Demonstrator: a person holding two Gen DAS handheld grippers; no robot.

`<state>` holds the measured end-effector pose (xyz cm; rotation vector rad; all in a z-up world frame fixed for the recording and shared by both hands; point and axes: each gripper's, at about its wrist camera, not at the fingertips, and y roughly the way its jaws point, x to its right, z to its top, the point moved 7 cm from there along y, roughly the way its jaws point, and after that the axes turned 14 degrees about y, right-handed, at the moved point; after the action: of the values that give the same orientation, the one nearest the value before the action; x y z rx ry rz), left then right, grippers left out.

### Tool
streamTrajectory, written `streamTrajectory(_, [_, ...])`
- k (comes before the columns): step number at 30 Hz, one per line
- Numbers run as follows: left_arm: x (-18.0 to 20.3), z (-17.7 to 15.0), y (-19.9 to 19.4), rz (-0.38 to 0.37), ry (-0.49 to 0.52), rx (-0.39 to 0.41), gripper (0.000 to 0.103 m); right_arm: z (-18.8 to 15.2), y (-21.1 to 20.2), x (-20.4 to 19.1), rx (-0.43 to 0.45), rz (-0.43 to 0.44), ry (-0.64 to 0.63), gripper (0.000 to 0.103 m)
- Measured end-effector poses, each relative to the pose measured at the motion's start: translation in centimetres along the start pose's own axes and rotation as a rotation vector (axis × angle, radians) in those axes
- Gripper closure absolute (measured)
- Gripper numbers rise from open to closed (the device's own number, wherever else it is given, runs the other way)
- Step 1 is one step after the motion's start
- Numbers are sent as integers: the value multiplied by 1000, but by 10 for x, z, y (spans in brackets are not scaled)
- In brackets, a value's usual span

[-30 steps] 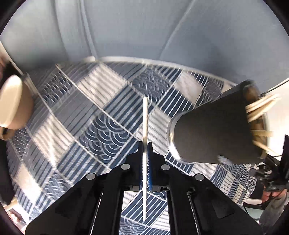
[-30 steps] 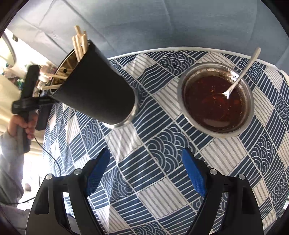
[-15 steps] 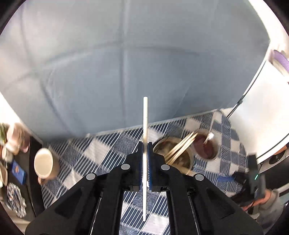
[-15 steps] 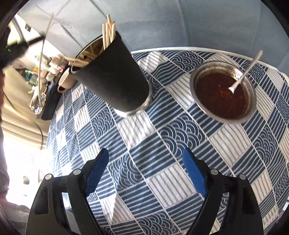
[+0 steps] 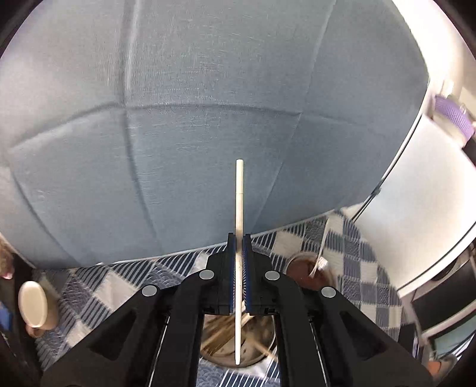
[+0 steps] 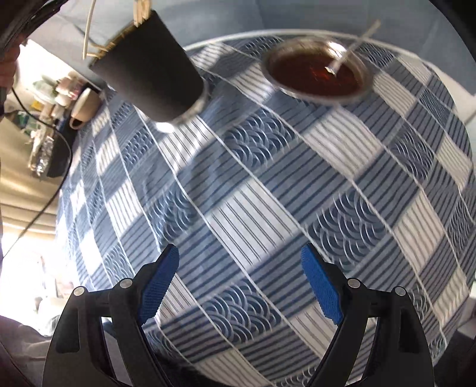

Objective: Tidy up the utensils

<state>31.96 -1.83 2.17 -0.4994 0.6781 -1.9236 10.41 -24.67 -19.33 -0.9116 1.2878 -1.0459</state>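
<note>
Over on the left, a cream mug sits near the tabletop's edge, handle low. Just right of it stands the tall black holder, wooden chopsticks poking from its rim. Look above that holder: the left tongs are clamped tight on a single white chopstick, gripped around its middle, with one end reaching up against the blue backdrop and the other end hanging over the holder's open mouth, where more wooden sticks lie inside. In the right wrist view that same white stick shows as a thin pale curve beside the holder's rim.

Moving across the blue-and-white patchwork cloth, bare in the middle. The right tongs hover over it, blue pads spread wide, nothing between them.

Further right, near the far edge, a metal bowl of dark red-brown sauce, a spoon resting in it, handle leaning out over the far-right rim. Bowl and holder stand apart from each other.
</note>
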Motion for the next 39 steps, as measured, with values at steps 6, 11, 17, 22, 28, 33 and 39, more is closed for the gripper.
streamTrajectory(6, [-15, -21, 21, -3, -45, 79, 98, -1, 5, 1, -16, -26, 4, 24])
streamTrajectory(11, [-7, -56, 24, 3, -40, 85, 97, 5, 13, -21, -27, -34, -62, 24])
streamTrajectory(17, [-9, -64, -6, 46, -39, 115, 42, 11, 11, -45, -4, -40, -131, 24])
streamTrajectory(22, [-20, -69, -40, 174, -14, 116, 7, 13, 4, -58, 19, -11, -155, 22])
streamTrajectory(28, [-34, -96, -60, 277, -28, 4, 6, 14, -4, -72, 54, 24, -180, 20])
streamTrajectory(33, [-26, -135, -78, 274, -110, -68, 6, 19, -22, -84, 110, 46, -192, 16])
streamTrajectory(39, [14, -181, -110, 358, -26, -135, 6, 20, -46, -90, 172, 57, -198, 13])
